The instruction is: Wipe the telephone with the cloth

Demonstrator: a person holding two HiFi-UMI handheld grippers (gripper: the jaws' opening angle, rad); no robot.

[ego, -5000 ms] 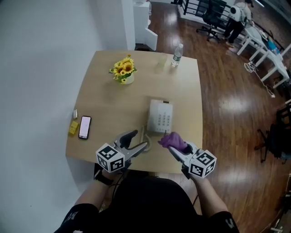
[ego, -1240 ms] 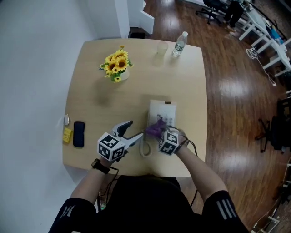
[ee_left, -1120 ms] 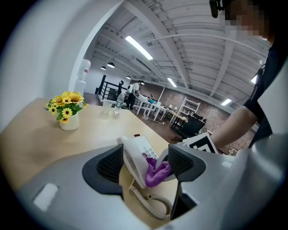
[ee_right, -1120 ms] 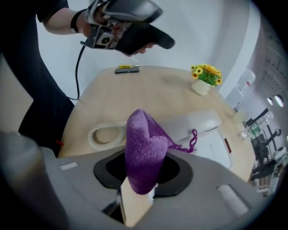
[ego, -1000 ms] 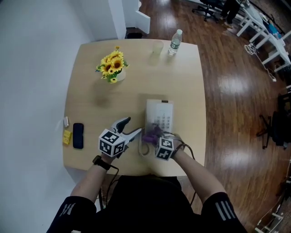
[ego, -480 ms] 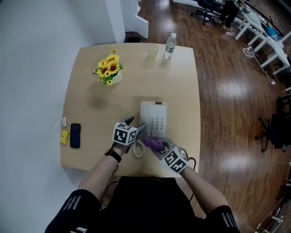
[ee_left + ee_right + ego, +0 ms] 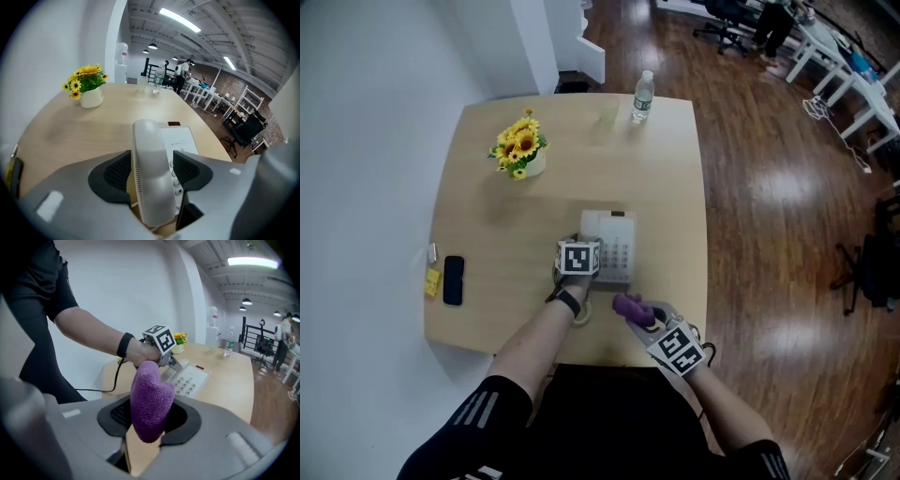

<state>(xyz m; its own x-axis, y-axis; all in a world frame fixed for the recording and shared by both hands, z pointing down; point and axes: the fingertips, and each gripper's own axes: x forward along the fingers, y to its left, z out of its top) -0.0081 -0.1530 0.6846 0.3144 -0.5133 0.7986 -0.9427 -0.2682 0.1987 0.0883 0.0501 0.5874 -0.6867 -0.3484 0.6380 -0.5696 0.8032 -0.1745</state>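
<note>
The white telephone (image 7: 619,250) lies on the wooden table (image 7: 487,234), keypad up. Its handset (image 7: 151,164) rests along the left side of the base (image 7: 182,138). My left gripper (image 7: 584,242) reaches over it from the near side. In the left gripper view (image 7: 152,172) both pads press the handset's sides. My right gripper (image 7: 637,313) hovers near the table's front edge, just short of the telephone, shut on a folded purple cloth (image 7: 627,305). That cloth (image 7: 150,399) stands up between the jaws in the right gripper view (image 7: 150,417).
A sunflower vase (image 7: 521,150) stands at the back left. A water bottle (image 7: 643,96) and a glass (image 7: 609,112) are at the far edge. A black mobile (image 7: 453,279) and a yellow item (image 7: 430,281) lie at the left edge. The coiled cord (image 7: 579,315) trails near the front.
My left gripper has moved right and forward onto the handset and closed round it. My right gripper has pulled the cloth back off the telephone toward the front edge.
</note>
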